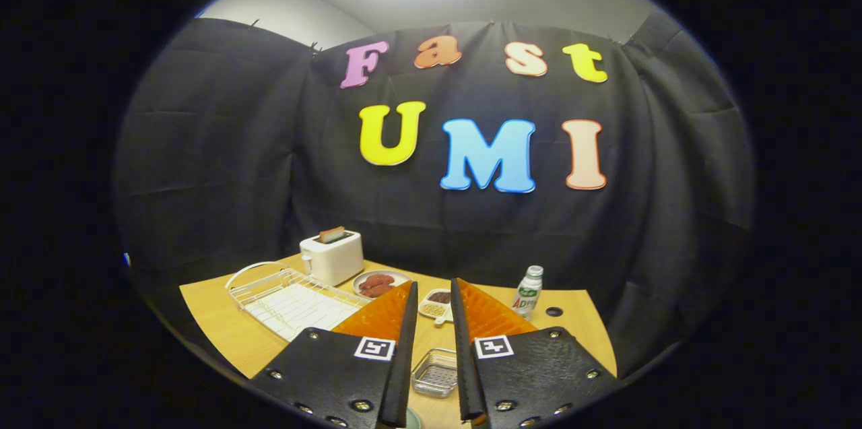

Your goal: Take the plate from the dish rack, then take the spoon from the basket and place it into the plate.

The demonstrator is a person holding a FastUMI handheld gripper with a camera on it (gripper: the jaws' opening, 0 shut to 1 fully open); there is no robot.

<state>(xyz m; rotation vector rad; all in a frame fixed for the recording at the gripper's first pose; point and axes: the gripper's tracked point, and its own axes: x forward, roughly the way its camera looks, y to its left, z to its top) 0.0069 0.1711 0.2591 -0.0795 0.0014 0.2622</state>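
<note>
1. Gripper view: the gripper (pixel 434 301) is held high over a light wooden tabletop (pixel 222 328). Its two fingers are parted by a narrow gap with nothing between them, so it is released and holds nothing.
2. To the left of the fingers lies a white wire dish rack (pixel 289 298) with a curved handle. It looks bare, and I cannot make out a plate standing in it.
3. Between the fingers, low and close, sits a small clear square basket with a mesh bottom (pixel 436 372). Whether a spoon lies in it is too small to tell.
4. At the very base of the fingers a pale green rounded rim (pixel 412 419) peeks out. It may be the plate, but that is only a guess.
5. Beyond the rack stands a white toaster with a slice of bread in its slot (pixel 332 255). Beside it is a round grey dish of red meat (pixel 380 283), and just ahead of the fingertips lies a small white dish of dark beans (pixel 436 304). A white bottle with a green label (pixel 527 292) stands to the right.
6. Judged from this, the spoon step seems to be in hand. To do it well, lower straight over the basket, widen the fingers first, and close across the spoon's handle rather than its bowl, keeping clear of the basket wall.
</note>
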